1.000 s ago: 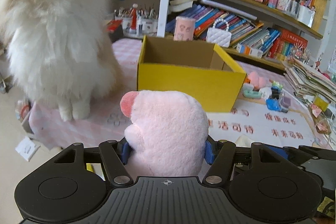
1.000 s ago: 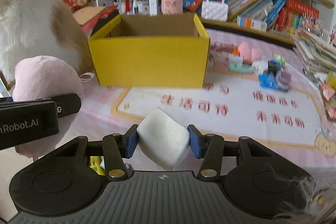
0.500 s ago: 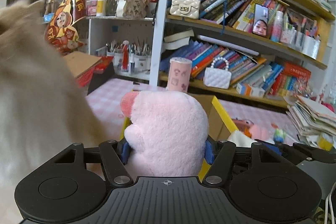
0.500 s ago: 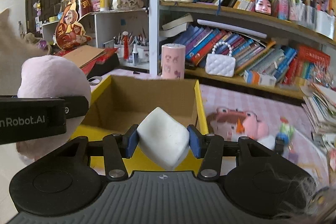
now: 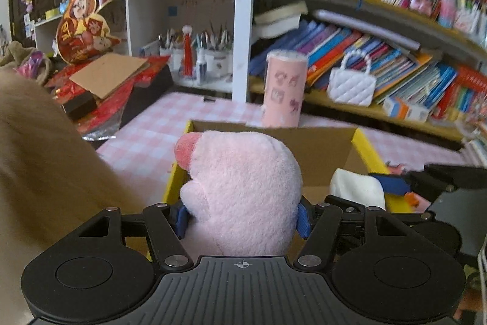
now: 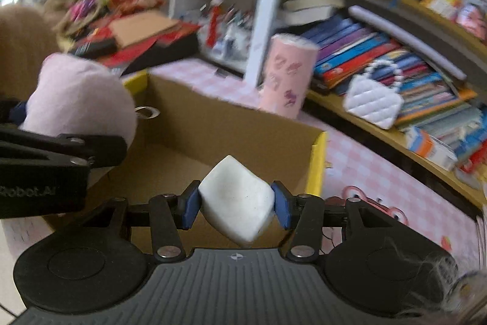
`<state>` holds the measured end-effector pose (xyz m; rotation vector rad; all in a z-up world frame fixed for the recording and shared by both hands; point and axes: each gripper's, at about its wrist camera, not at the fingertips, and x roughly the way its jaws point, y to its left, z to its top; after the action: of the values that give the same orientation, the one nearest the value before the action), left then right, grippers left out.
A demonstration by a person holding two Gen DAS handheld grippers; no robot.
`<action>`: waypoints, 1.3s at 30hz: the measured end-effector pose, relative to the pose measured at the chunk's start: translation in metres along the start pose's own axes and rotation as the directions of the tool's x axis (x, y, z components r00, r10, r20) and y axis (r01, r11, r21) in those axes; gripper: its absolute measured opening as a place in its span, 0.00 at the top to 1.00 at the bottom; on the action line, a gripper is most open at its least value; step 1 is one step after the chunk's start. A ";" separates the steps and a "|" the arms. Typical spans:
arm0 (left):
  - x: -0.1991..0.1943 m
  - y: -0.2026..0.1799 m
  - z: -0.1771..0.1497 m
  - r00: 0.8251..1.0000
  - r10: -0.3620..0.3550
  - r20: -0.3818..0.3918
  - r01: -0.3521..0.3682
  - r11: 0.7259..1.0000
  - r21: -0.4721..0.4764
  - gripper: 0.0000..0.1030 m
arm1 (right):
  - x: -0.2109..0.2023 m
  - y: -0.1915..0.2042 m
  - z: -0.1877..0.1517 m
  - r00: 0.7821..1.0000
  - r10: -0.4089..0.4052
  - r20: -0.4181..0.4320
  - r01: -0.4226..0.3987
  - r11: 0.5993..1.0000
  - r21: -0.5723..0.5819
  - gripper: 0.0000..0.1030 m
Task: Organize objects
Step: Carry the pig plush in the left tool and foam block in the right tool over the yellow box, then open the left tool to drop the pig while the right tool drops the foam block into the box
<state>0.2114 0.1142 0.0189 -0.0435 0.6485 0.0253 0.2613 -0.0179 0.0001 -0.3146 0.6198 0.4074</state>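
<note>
I find my left claw [image 5: 242,215] clenched on the soft pink plush toy with a coral snout [image 5: 240,191], blue pads pressed into its flanks. My right claw [image 6: 236,204] is clenched on the white squashy cube-shaped block [image 6: 237,198], gripped corner-down so one diagonal runs vertically.

The target, an open yellow cardboard box with a plain brown interior [image 6: 231,124], stands on the pink checked tabletop [image 5: 152,136]. From the right claw the box cavity lies at 12 o'clock, directly beneath and ahead of the block; its yellow right rim sits at about 2 o'clock. From the left claw the box also lies at 12 o'clock, its near wall hidden behind the plush, with the left rim showing at 10 o'clock.

In my judgement both loads are over or nearly over the opening. The right claw appears the deeper placed, so I expect its block can be released first. The plush seems nearer the box's left wall and may need nudging towards 1 o'clock before release.

Tan fur [image 5: 45,157] crowds the left view at 9 o'clock.
</note>
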 end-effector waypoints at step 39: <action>-0.067 -0.005 -0.005 0.990 -0.016 0.140 0.016 1.000 0.000 0.09 | -0.078 0.013 -0.006 0.983 -0.131 0.125 0.122 0.989 0.078 0.33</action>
<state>0.1553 0.1084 0.0559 -0.0474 0.5075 0.0127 0.1949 -0.0301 0.0413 -0.2568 0.4825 0.2808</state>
